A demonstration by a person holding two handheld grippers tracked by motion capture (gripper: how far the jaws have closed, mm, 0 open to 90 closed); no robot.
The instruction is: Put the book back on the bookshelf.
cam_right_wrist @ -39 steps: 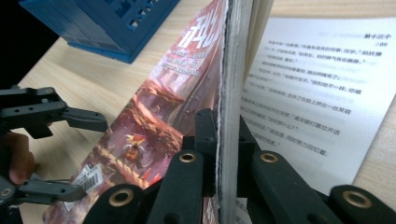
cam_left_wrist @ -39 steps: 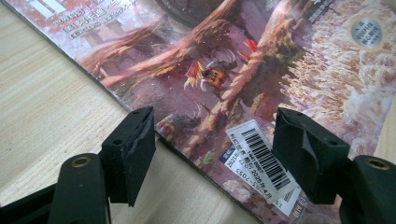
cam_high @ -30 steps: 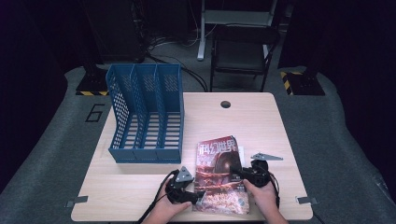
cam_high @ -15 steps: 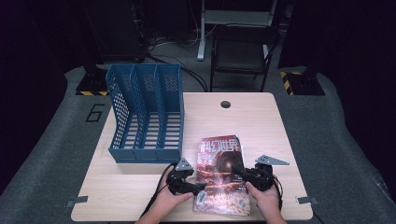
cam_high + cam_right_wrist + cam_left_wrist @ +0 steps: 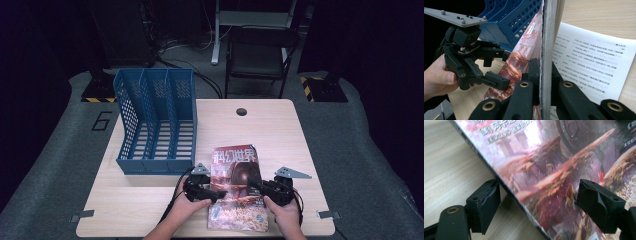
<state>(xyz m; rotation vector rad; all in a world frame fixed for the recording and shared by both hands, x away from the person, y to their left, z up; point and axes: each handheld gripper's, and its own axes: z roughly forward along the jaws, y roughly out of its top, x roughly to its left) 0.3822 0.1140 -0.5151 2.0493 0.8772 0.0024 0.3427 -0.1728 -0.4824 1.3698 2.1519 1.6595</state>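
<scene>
A magazine (image 5: pixel 236 172) with a reddish illustrated cover lies on the wooden table (image 5: pixel 270 130), near its front edge. My right gripper (image 5: pixel 256 186) is shut on the magazine's right edge; in the right gripper view the jaws (image 5: pixel 546 72) pinch the cover and a stack of pages (image 5: pixel 547 37) upright, baring a printed inner page (image 5: pixel 594 65). My left gripper (image 5: pixel 216 192) is at the magazine's left edge. Its jaws have just been opening and now stand open (image 5: pixel 537 193), with the cover's edge (image 5: pixel 554 170) between them, untouched by the pads. It also appears as the left gripper (image 5: pixel 505 70), held by a hand.
A blue three-slot file rack (image 5: pixel 155 120) stands on the table's left half, just beyond the left gripper, and shows as the rack (image 5: pixel 511 22). A round cable hole (image 5: pixel 242 111) sits near the far edge. A dark chair (image 5: pixel 260 55) stands behind the table.
My left gripper has moved a little away from the front edge and toward the magazine, and its jaws have spread. The right gripper stays clamped on the magazine's right edge.
</scene>
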